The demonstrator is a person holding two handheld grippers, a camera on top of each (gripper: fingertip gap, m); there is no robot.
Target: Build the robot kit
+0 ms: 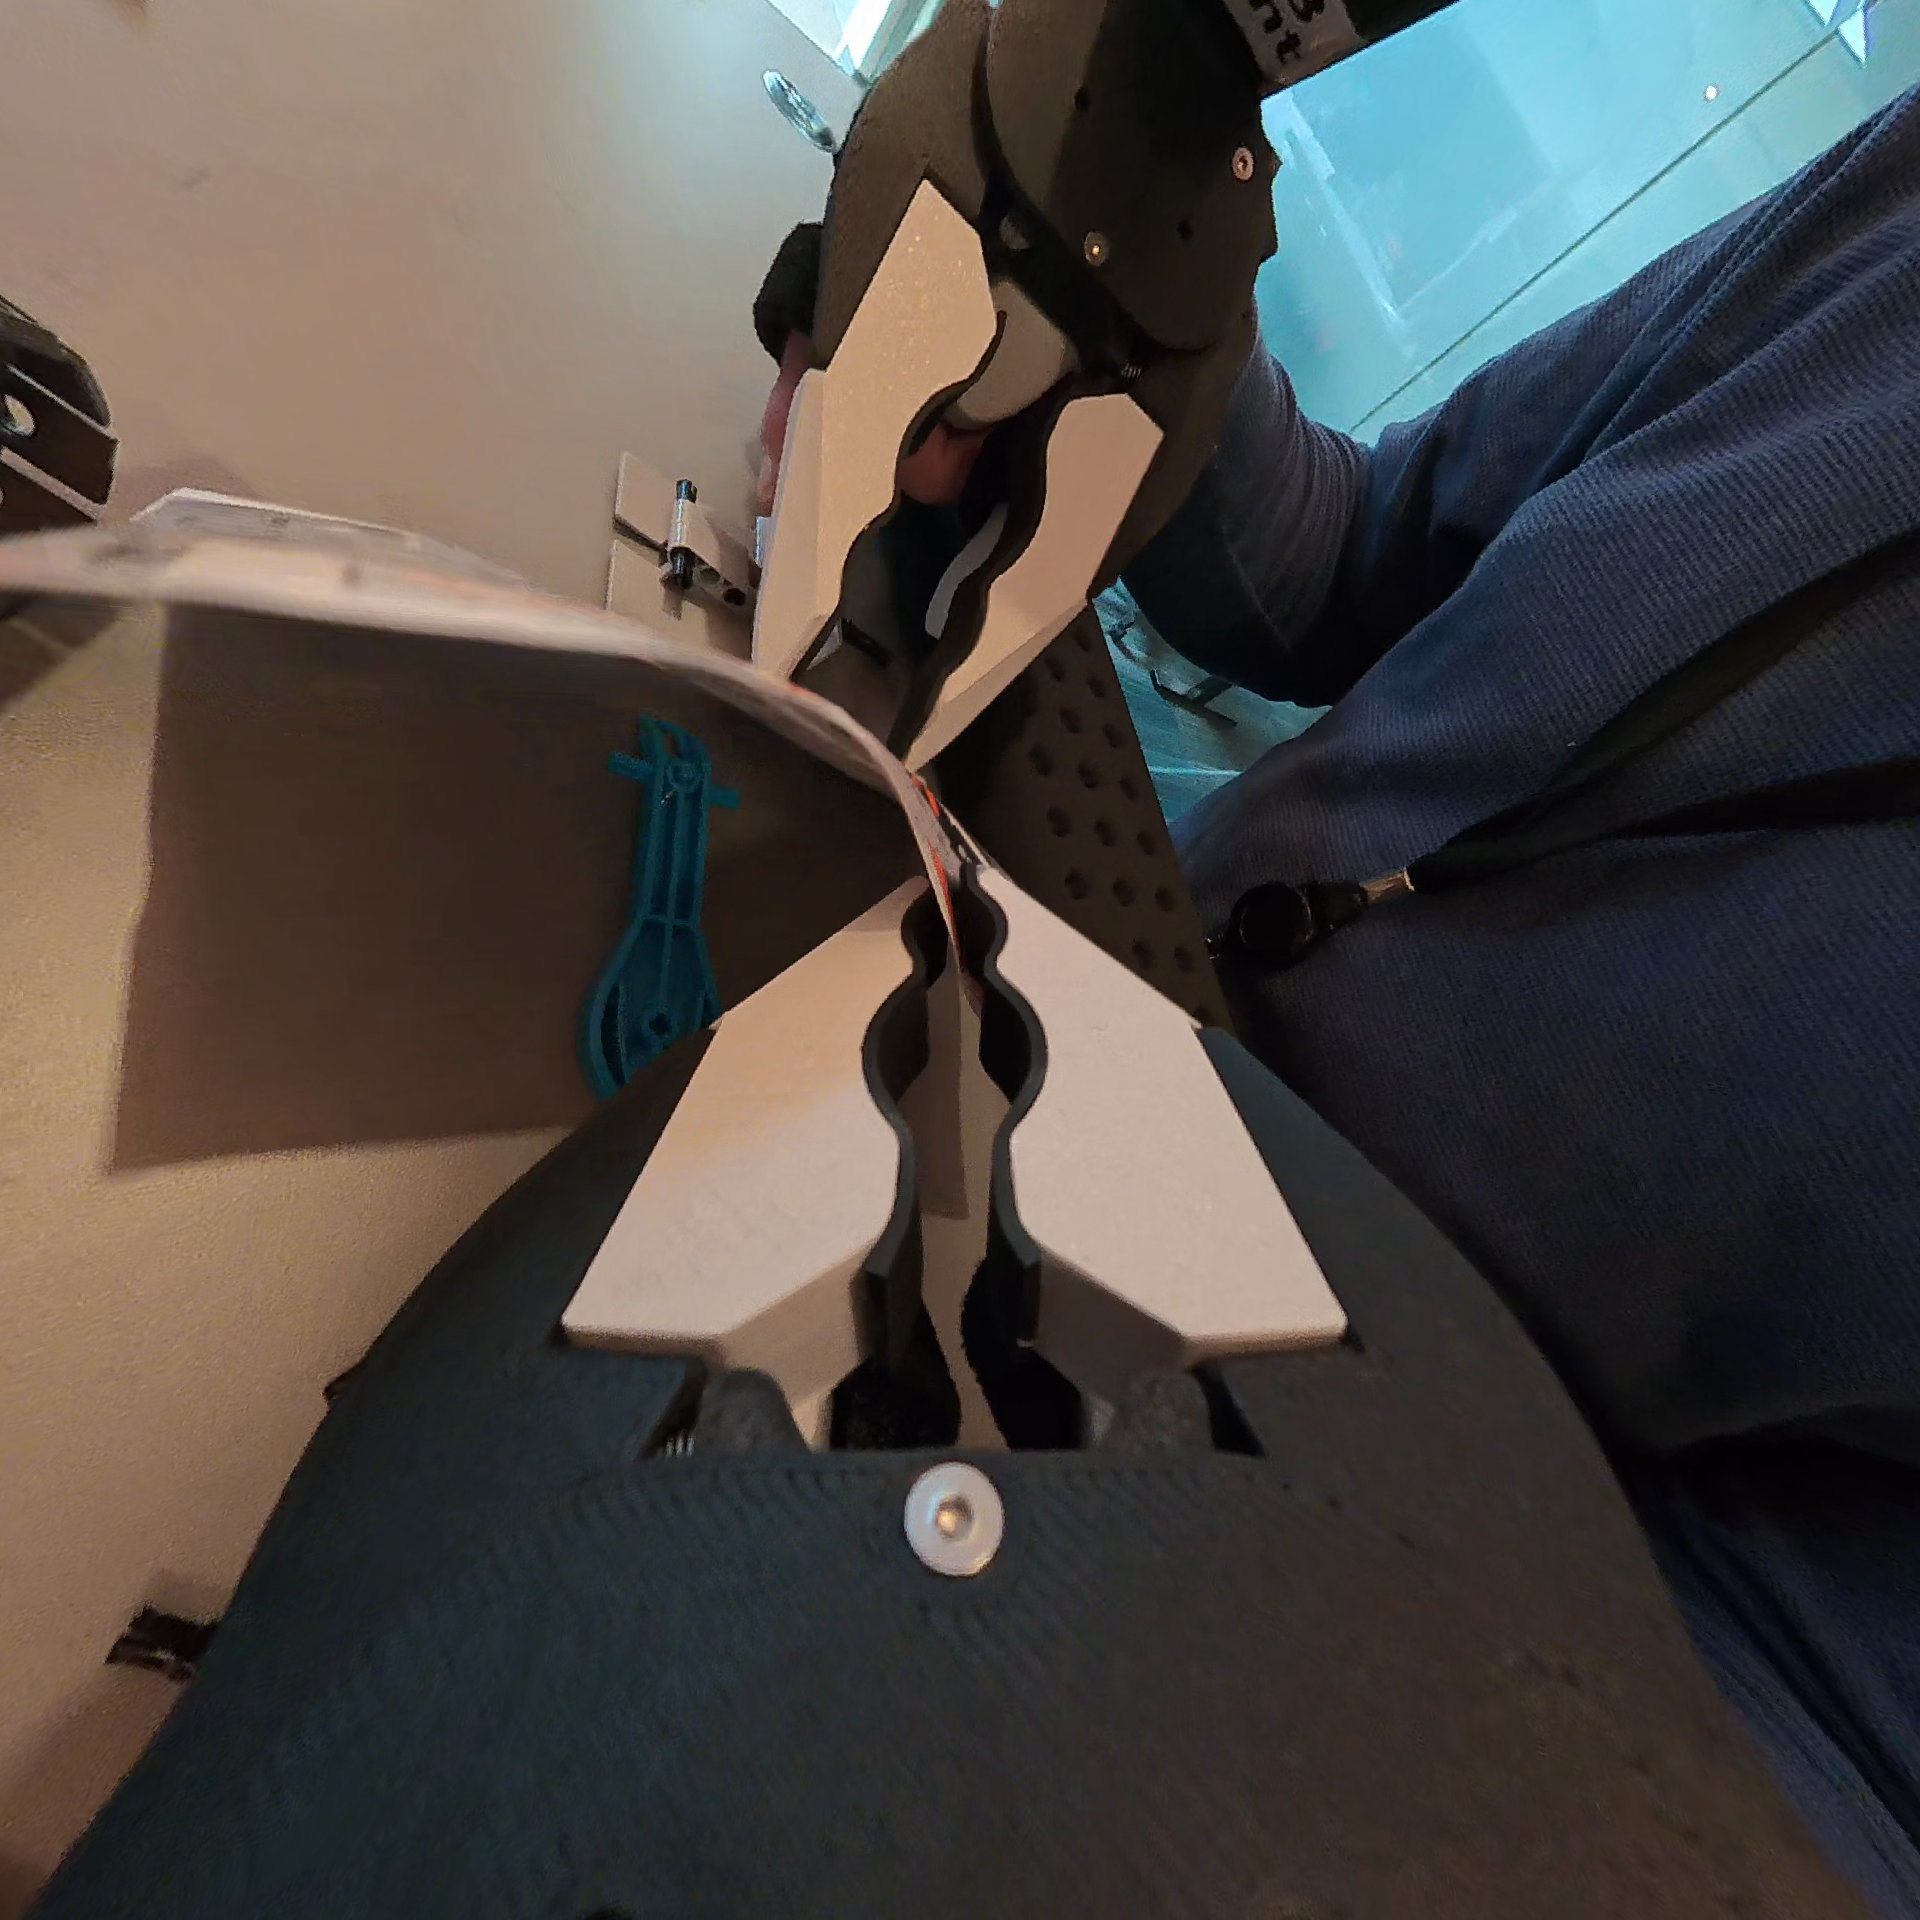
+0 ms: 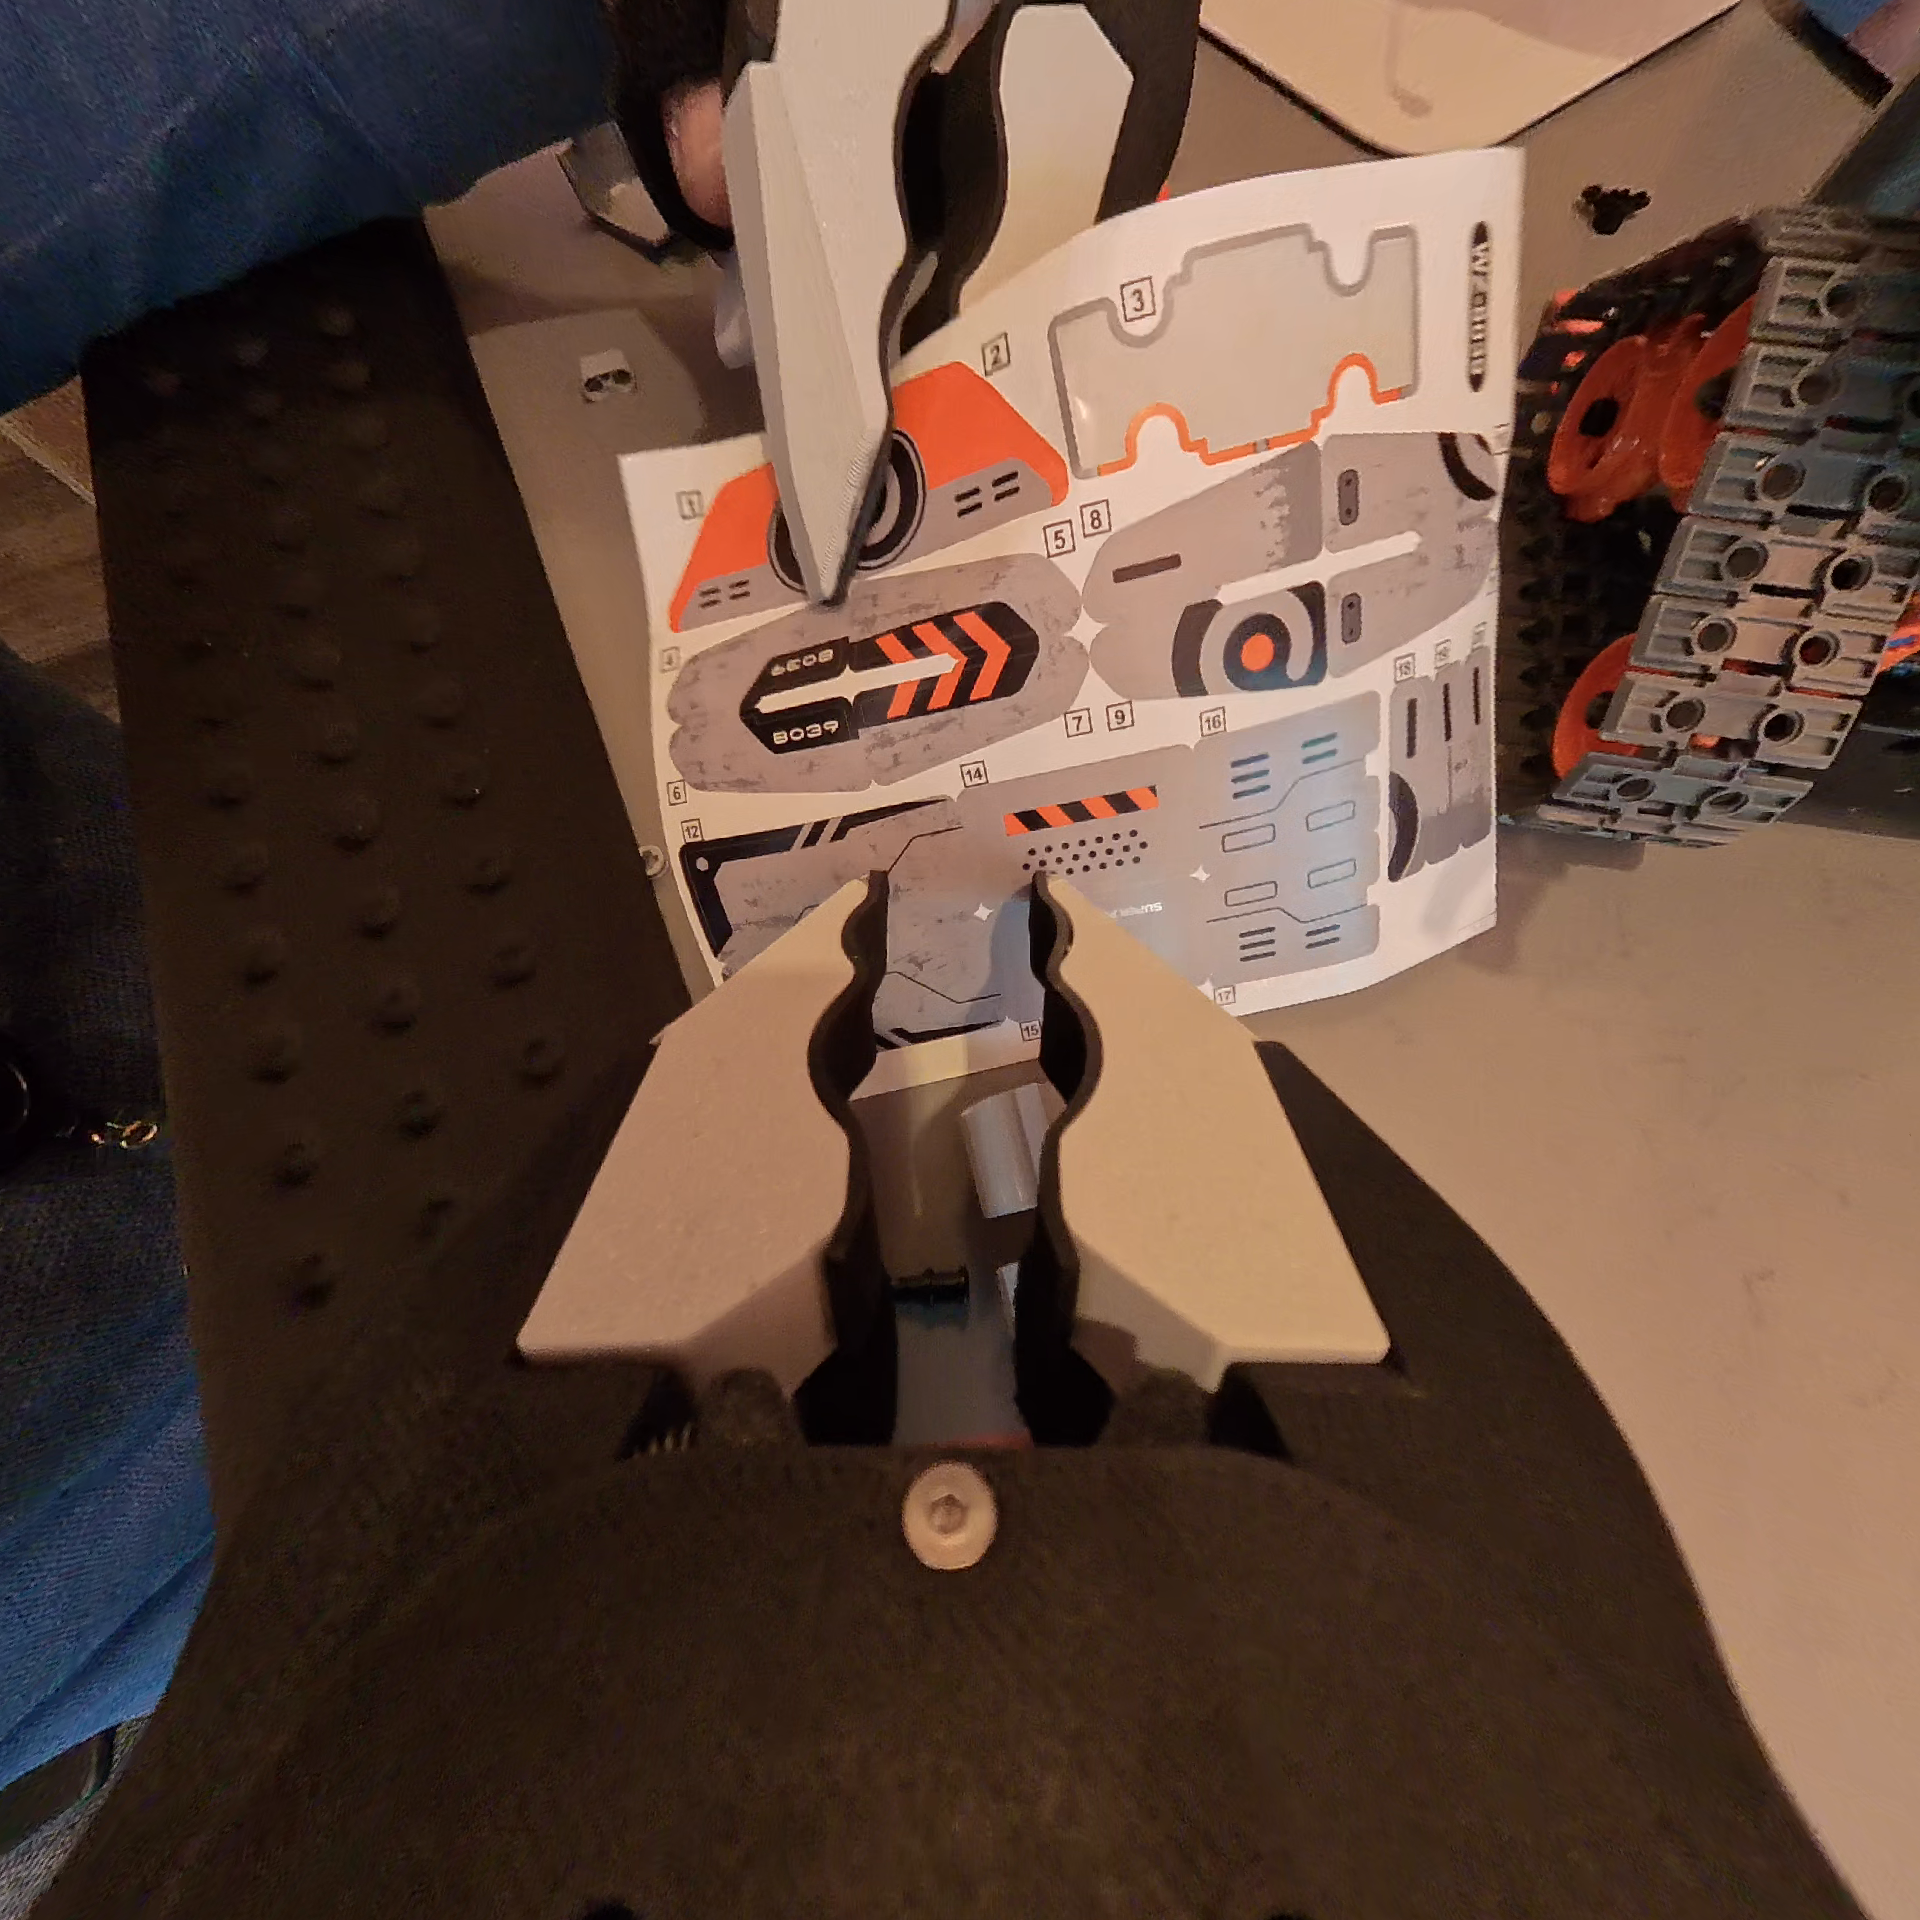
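Left gripper point(image 1: 951, 904) is pinching the edge of the printed sticker sheet point(image 2: 1143, 623); right gripper point(image 2: 956, 894) is hovering over it, spread.

The sticker sheet point(image 2: 1143, 675) carries print: a small boxed numeral stands beside each grey, orange and black decal, a short white code appears twice, once mirrored, on the black chevron decal point(image 2: 883, 675), and tiny pale characters run along a narrow black strip point(image 2: 1481, 301) at its upper right edge. In the left wrist view a white band point(image 1: 1288, 31) on the right gripper point(image 1: 909, 753) bears dark letters, cut off by the frame.
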